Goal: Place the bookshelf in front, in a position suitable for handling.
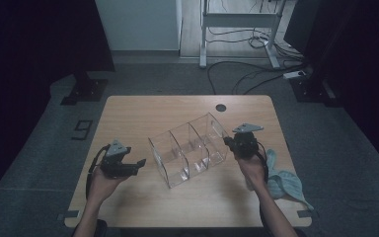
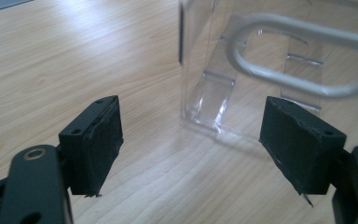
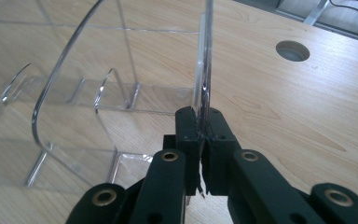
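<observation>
A clear acrylic organizer (image 1: 190, 150) with three compartments stands on the wooden table (image 1: 143, 111). My right gripper (image 1: 228, 142) is shut on the organizer's right end wall (image 3: 204, 65), its pads pinching the thin clear panel (image 3: 200, 122). My left gripper (image 1: 140, 163) hovers just left of the organizer, jaws open with nothing between them. In the left gripper view the organizer's near corner (image 2: 200, 100) lies ahead of the two black pads (image 2: 100, 140), apart from them.
A light blue cloth (image 1: 284, 180) lies at the table's right edge beside my right forearm. A round cable hole (image 1: 220, 107) sits at the table's far side. Cables and a desk frame (image 1: 239, 29) are on the floor beyond.
</observation>
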